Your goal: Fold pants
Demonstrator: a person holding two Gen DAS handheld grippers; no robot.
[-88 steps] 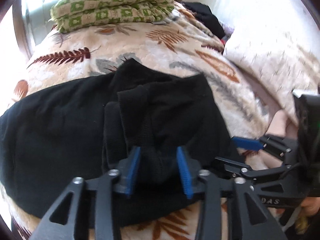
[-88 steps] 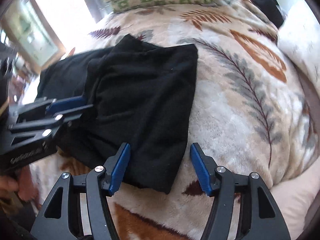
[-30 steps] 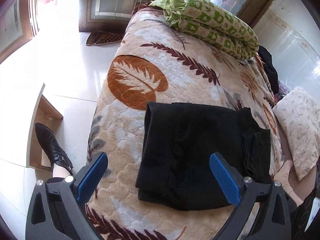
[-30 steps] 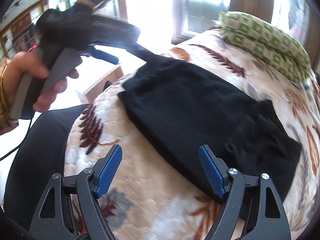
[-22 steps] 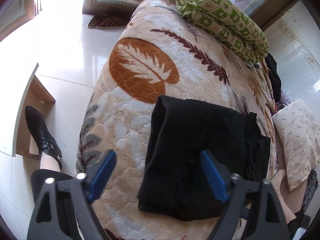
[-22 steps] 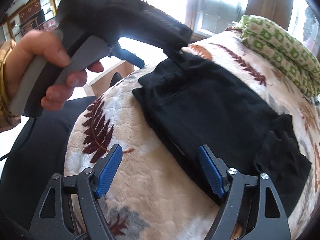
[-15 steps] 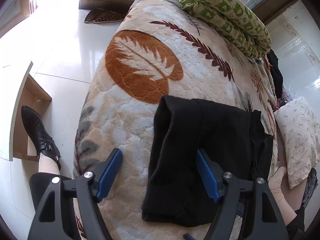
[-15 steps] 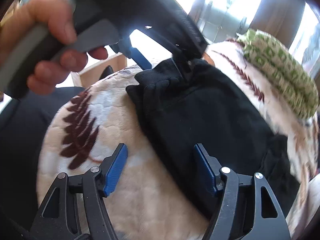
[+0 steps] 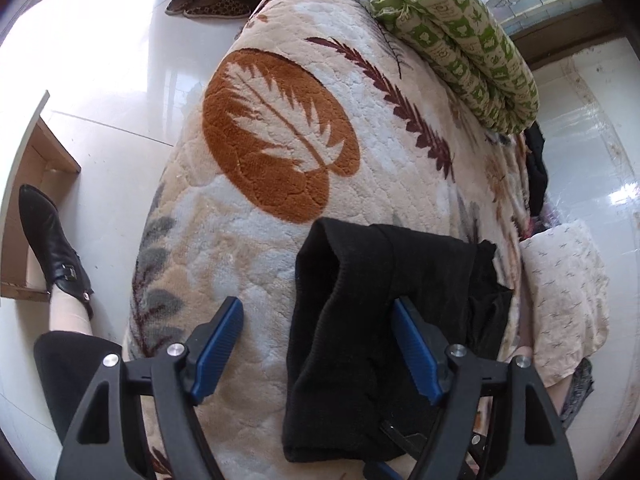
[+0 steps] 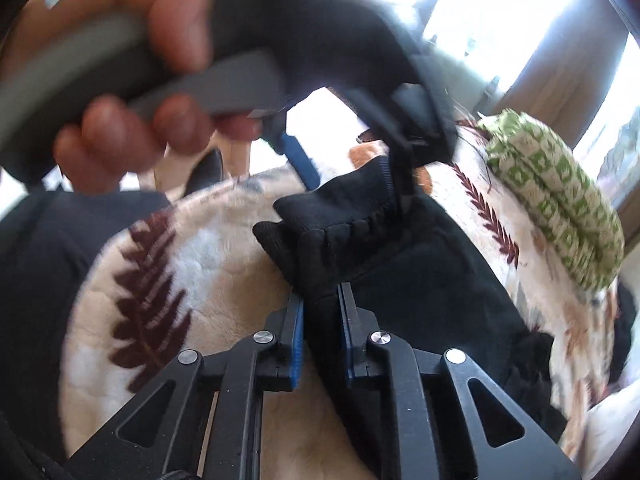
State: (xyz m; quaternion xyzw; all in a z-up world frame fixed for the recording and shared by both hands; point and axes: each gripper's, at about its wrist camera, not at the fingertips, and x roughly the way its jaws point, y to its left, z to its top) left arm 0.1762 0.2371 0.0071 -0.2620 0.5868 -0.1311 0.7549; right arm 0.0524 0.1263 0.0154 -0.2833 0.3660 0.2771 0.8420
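Note:
The black pants [image 9: 384, 320] lie partly folded on a leaf-patterned blanket [image 9: 280, 148] over a bed. My left gripper [image 9: 316, 344] is open, its blue pads astride the pants' raised left end. In the right wrist view my right gripper [image 10: 320, 312] is shut on the near edge of the pants [image 10: 424, 280]. The left gripper [image 10: 344, 160] shows there too, blurred, held in a hand just above the bunched waistband end.
A folded green checked quilt [image 9: 460, 48] lies at the far end of the bed. A cream pillow [image 9: 564, 300] and dark clothes [image 9: 536, 168] lie to the right. The person's leg and black shoe [image 9: 48, 240] stand on the white floor beside a wooden box.
My right gripper has closed on the pants' near edge. My left gripper has narrowed and moved in over the end of the pants, which is now bunched and lifted.

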